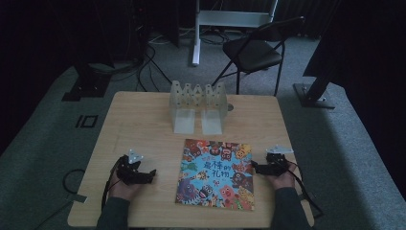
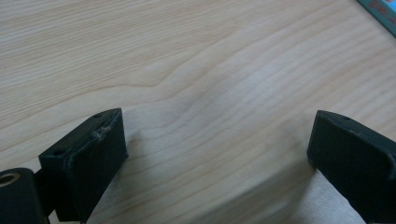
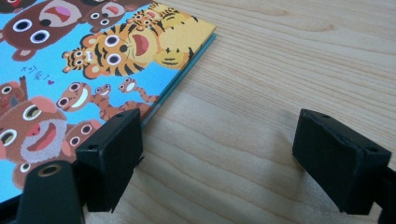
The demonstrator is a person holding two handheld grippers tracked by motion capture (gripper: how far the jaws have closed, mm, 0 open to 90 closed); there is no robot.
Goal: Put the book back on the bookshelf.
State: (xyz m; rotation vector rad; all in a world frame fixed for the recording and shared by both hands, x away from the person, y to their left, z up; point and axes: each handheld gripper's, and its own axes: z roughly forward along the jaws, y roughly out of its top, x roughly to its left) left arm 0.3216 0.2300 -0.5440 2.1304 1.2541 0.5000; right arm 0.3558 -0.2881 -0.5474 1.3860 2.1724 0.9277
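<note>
Wooden table [image 1: 143, 120]; both hands low, left gripper [image 1: 152, 173] and right gripper [image 1: 253, 166] spread, flanking the picture book [image 1: 215, 173].

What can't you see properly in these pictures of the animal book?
- Picture book: in the high view the title letters are too small and dim to read.
- Same book in the right gripper view: the left and top edges cut most of the cover off.
- Clear rack: in the high view it is too far and see-through to tell whether it holds anything.
- Right gripper: the jaws are too small and dark there.
</note>
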